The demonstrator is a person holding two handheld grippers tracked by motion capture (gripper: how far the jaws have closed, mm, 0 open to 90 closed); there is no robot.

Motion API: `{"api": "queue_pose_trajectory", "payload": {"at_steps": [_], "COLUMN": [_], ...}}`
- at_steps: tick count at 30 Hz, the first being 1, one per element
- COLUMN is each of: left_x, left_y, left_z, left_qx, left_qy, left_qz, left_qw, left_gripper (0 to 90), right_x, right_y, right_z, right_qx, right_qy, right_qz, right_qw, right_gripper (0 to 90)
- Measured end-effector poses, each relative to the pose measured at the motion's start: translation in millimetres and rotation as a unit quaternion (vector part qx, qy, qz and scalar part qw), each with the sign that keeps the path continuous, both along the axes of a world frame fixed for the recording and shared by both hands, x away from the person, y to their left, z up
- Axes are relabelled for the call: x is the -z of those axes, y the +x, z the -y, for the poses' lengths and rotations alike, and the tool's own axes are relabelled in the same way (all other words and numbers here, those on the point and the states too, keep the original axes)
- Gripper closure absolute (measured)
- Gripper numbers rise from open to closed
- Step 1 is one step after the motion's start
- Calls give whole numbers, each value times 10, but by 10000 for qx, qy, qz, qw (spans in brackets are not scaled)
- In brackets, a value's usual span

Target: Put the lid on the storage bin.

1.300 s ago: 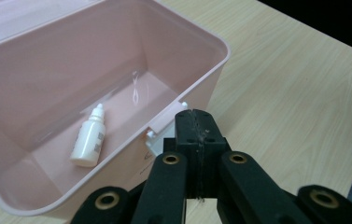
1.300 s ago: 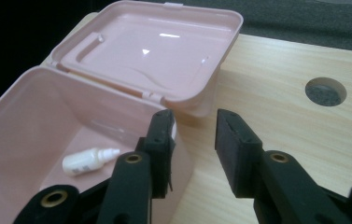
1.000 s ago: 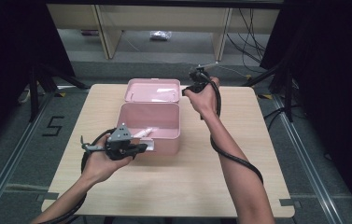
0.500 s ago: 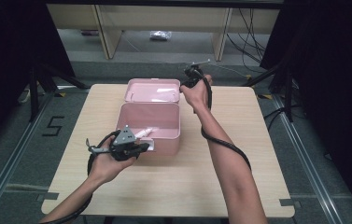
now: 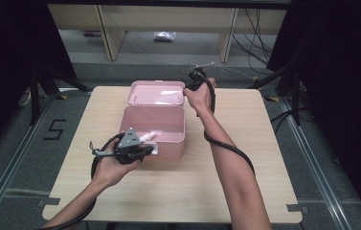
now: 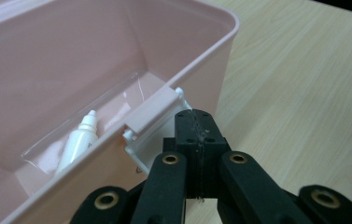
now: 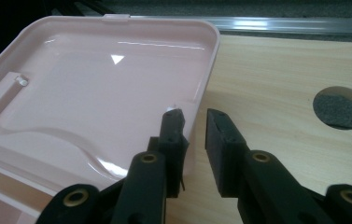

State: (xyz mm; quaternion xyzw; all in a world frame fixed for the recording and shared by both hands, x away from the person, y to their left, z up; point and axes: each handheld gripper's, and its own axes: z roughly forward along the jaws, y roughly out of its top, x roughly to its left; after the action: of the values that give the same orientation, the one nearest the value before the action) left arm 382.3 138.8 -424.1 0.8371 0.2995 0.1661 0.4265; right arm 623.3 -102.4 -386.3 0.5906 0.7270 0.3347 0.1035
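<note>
— What stood around the work surface?

— A light wooden table with a round cable hole in its top, just right of the right claw's tips. Grey carpeted floor lay on both sides, with a taped number five left of the left claw.

— And farther back?

— Pale wooden shelving legs beyond the right claw, black cables trailing behind them, and black curtains hanging dark at both sides.

surface: wooden table (pale, round hole) | on it: open pink box; lid back
</note>
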Motion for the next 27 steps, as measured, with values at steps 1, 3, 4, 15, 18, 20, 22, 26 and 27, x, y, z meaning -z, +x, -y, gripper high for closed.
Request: {"api": "queue_pose_trajectory", "payload": {"at_steps": [1, 3, 4, 15, 18, 20, 22, 26, 27], "left_x": [29, 30, 30, -270, -500, -534, -627, -591, -591], "left_y": [2, 1, 1, 5, 252, 326, 706, 1216, 1216], "left_z": [14, 15, 15, -178, -408, -455, -632, -796, -796], "left_qx": [18, 22, 22, -269, -784, -890, -1474, -2073, -2073], "left_qy": [-37, -49, -49, -509, -795, -873, -993, -1117, -1117], "left_qz": [-3, 0, 0, 252, 376, 408, 467, 150, 150], "left_qw": [10000, 10000, 10000, 9980, 9930, 9914, 9830, 9718, 9718], "left_gripper": [893, 893, 893, 853, 783, 746, 668, 535, 517], "right_x": [16, 27, 29, -28, -128, -152, -221, -309, -330], "right_y": [21, 38, 40, -21, -134, -172, -314, -524, -578], "right_z": [-12, -10, -17, -14, -9, -8, -1, 9, 13], "right_qx": [45, 7, 66, -6, -33, -48, -64, -275, -370], "right_qy": [-12, 57, -59, -29, 30, 56, 151, 246, 287], "right_qz": [-3, 12, 18, 184, 278, 293, 264, 353, 401], "right_qw": [10000, 10000, 10000, 9998, 9996, 9995, 9995, 9987, 9981], "right_gripper": [779, 784, 786, 779, 787, 794, 819, 841, 846]}}
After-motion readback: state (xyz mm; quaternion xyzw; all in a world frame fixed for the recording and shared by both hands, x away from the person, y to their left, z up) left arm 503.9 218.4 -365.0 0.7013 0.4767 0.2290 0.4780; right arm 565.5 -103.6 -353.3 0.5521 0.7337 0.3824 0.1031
